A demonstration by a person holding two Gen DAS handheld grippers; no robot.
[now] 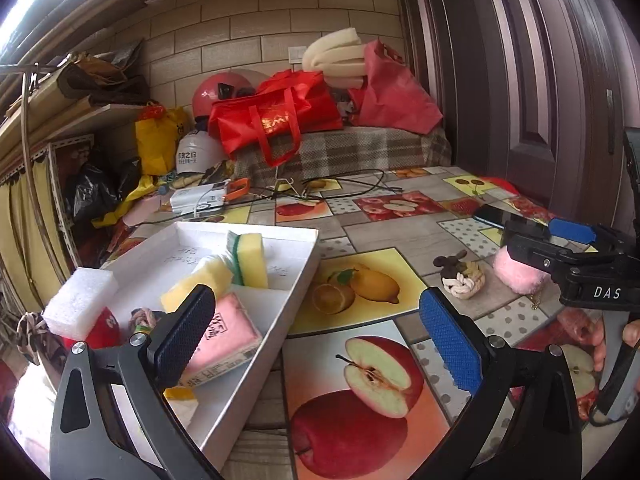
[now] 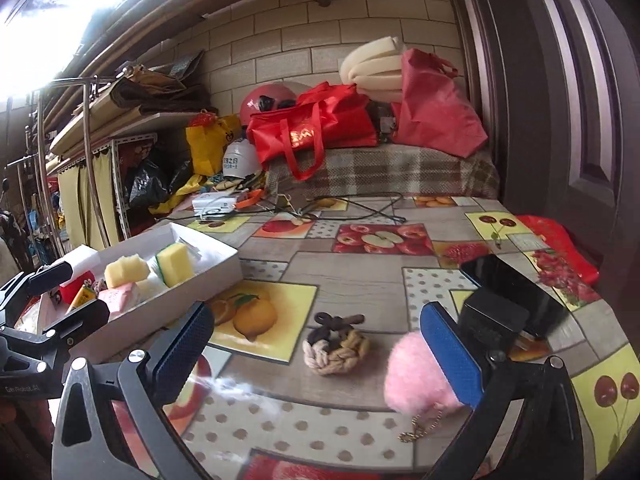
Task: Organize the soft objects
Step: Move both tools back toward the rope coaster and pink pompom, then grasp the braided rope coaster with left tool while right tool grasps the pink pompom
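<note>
The left gripper [image 1: 316, 336] is spread wide and holds nothing, with one finger over the white box [image 1: 280, 300] and the other over the fruit tablecloth [image 1: 376, 236]. In the box sit two yellow sponges [image 1: 250, 258], a pink pack [image 1: 228, 332], a white foam block [image 1: 80, 302] and a red toy [image 1: 105, 330]. The right gripper [image 2: 320, 348] is spread wide too, its blue finger [image 2: 450, 354] right beside the pink fluffy ball [image 2: 412, 376], with the rope knot [image 2: 336, 346] lying just beside that ball and near the black phone [image 2: 516, 296]
</note>
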